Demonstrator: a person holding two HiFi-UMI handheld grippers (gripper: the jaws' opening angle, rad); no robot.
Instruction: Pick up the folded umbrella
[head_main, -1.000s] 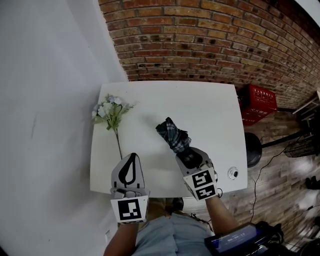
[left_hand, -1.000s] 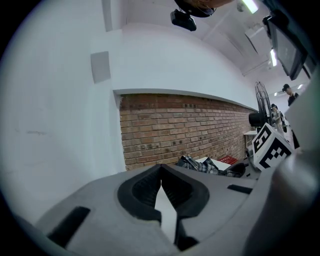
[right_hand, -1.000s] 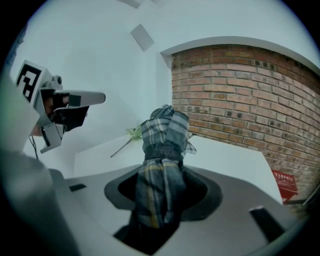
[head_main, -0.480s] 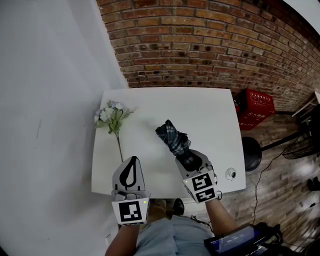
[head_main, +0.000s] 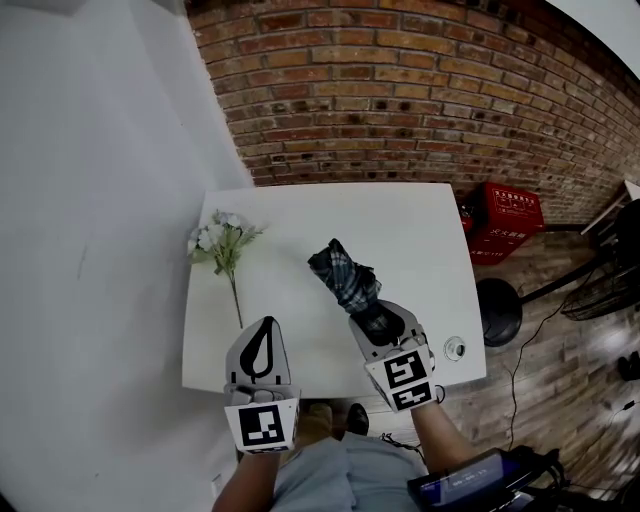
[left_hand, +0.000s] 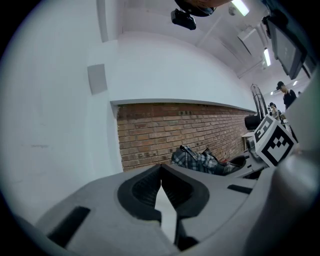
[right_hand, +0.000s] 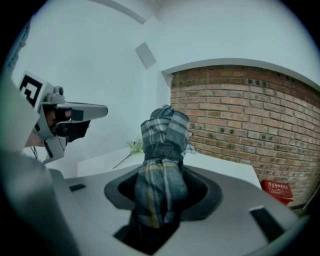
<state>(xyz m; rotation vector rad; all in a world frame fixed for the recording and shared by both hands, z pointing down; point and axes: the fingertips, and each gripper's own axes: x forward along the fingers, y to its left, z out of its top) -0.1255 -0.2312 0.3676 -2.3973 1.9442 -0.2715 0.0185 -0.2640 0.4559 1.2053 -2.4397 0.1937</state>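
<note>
With my right gripper (head_main: 378, 320) clamped on the folded umbrella (head_main: 345, 275) over the table's (head_main: 300, 215) near edge and my left gripper (head_main: 262, 345) closed empty, I judged only a steady lift was left.

Even soft light from ceiling strip lights (left_hand: 240, 7); faint shadows, fisheye distortion, black corners in gripper views.

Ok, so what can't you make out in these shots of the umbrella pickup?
- Folded umbrella: its handle end is buried between the jaws of the right gripper, in both the head and right gripper views.
- Small round object near the right edge of the table, head view: too small to identify.
- Red crate, head view: print too small to read.
- Table, left gripper view: mostly hidden behind the body of the left gripper.
</note>
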